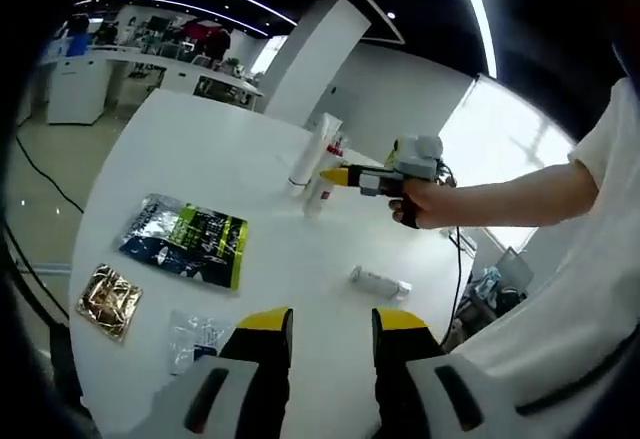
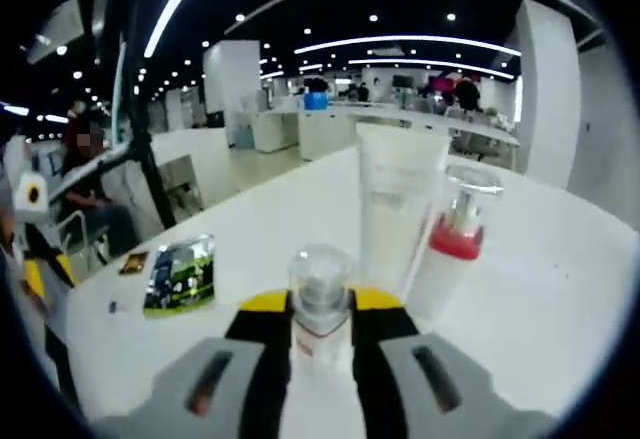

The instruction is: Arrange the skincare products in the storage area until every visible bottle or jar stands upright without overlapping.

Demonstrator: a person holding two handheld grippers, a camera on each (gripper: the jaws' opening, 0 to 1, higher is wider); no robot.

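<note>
**Right jaws pinched a clear-capped bottle; left jaws spread**

In the left gripper view, your left gripper [image 1: 331, 321] sat at the bottom centre with its jaws spread over the white tabletop [image 1: 200, 149], holding nothing. Just right of centre, a small bottle [image 1: 379, 282] lay on its side. A green-and-blue packet [image 1: 185, 239], a gold packet [image 1: 109, 300] and a clear packet [image 1: 195, 339] lay at the lower left. Your hand [image 1: 425, 204] held the right gripper [image 1: 336, 175] beside a white tube [image 1: 313, 149] standing at upper centre.

In the right gripper view, your right gripper [image 2: 320, 304] pinched a clear-capped bottle [image 2: 320, 289] upright at lower centre. Behind it stood the white tube [image 2: 395, 204] and a red-collared bottle [image 2: 458, 229], just beside each other.
</note>
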